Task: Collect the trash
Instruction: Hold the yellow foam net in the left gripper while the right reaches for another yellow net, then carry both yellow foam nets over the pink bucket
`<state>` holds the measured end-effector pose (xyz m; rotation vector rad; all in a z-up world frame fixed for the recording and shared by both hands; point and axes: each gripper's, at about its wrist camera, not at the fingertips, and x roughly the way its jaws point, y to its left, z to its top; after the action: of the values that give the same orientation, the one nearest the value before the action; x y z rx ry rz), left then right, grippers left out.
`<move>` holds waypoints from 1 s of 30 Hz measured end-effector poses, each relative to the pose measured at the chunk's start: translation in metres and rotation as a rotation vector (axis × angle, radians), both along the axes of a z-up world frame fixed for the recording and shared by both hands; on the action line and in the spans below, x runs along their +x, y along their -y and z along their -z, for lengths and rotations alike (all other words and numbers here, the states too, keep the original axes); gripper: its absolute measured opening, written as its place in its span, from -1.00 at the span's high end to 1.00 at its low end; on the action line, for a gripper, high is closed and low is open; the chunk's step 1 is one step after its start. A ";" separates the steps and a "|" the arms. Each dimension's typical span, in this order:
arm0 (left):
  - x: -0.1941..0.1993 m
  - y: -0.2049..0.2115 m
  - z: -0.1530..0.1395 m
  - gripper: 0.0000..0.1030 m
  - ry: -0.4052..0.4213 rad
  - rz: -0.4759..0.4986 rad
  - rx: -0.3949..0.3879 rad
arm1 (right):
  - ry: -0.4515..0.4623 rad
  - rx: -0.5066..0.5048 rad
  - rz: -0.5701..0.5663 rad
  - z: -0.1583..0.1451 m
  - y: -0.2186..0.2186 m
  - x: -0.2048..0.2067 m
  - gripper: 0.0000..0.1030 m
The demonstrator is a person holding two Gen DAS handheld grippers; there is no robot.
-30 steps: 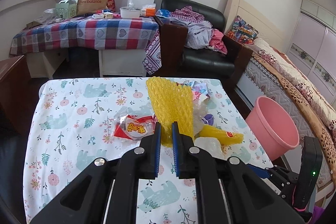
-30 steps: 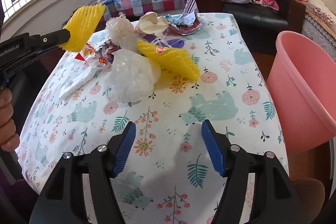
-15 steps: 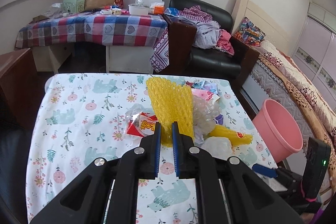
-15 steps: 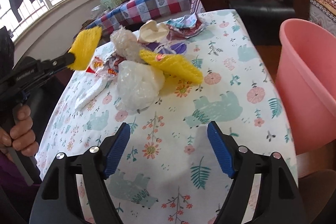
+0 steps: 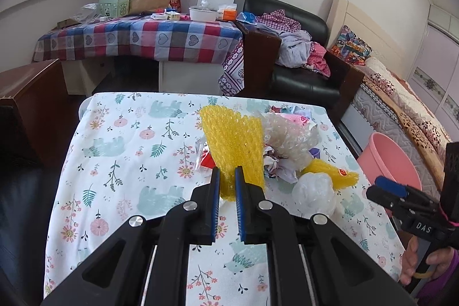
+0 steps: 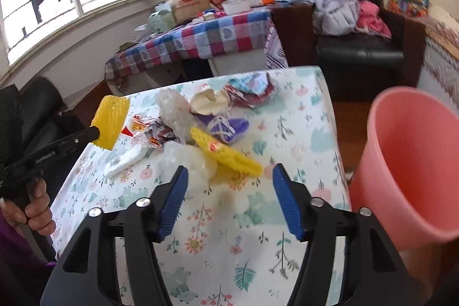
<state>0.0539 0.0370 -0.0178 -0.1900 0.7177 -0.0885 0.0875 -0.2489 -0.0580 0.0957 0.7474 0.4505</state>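
Observation:
My left gripper (image 5: 226,171) is shut on the lower end of a yellow foam net (image 5: 232,139), held in the air above the floral table (image 5: 114,151). The right wrist view shows the same net (image 6: 110,122) at the left gripper (image 6: 96,132). A trash pile lies on the table: bubble wrap (image 5: 289,136), a second yellow foam net (image 6: 226,151), a white plastic bag (image 6: 195,159), a red snack wrapper (image 6: 137,126). My right gripper (image 6: 229,174) hangs above the table's near part. Its jaws are closing, with nothing between them.
A pink bucket (image 6: 407,162) stands on the floor just past the table's right edge. Behind the table are a black armchair (image 5: 301,85) with clothes, a checked-cloth table (image 5: 137,39) with a paper bag, and a bed (image 5: 401,93). A hand (image 6: 37,208) holds the left gripper's handle.
The right gripper has risen and tilted toward the far room; its jaws widened, then narrowed. The left gripper has pulled back a little, still holding the yellow net.

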 end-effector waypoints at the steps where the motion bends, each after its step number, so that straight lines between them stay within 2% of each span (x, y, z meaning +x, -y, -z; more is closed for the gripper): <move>1: 0.000 0.000 0.000 0.82 0.000 0.001 0.001 | 0.006 -0.013 -0.014 -0.001 -0.004 0.002 -0.06; 9: -0.007 -0.005 -0.004 0.82 0.016 0.001 0.002 | 0.003 -0.089 -0.066 0.009 -0.022 0.027 0.04; 10: -0.007 -0.006 -0.003 0.82 0.016 -0.004 0.004 | -0.004 -0.097 -0.067 0.011 -0.023 0.028 0.12; 12: -0.008 -0.007 -0.002 0.82 0.012 -0.010 0.001 | -0.038 -0.109 -0.065 0.016 -0.025 0.033 0.50; 15: -0.009 -0.006 -0.001 0.82 0.009 -0.012 -0.002 | -0.075 -0.093 -0.055 0.023 -0.022 0.033 0.68; 23: -0.012 0.007 -0.011 0.82 0.049 0.026 0.007 | -0.051 0.042 0.004 0.003 0.002 0.005 0.74; 30: -0.014 0.040 -0.020 0.82 0.077 0.110 0.012 | 0.013 0.084 0.090 -0.019 0.033 -0.012 0.74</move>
<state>0.0395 -0.0027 0.0022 -0.1352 0.6512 -0.1953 0.0757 -0.2817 -0.0391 0.2042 0.7086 0.3968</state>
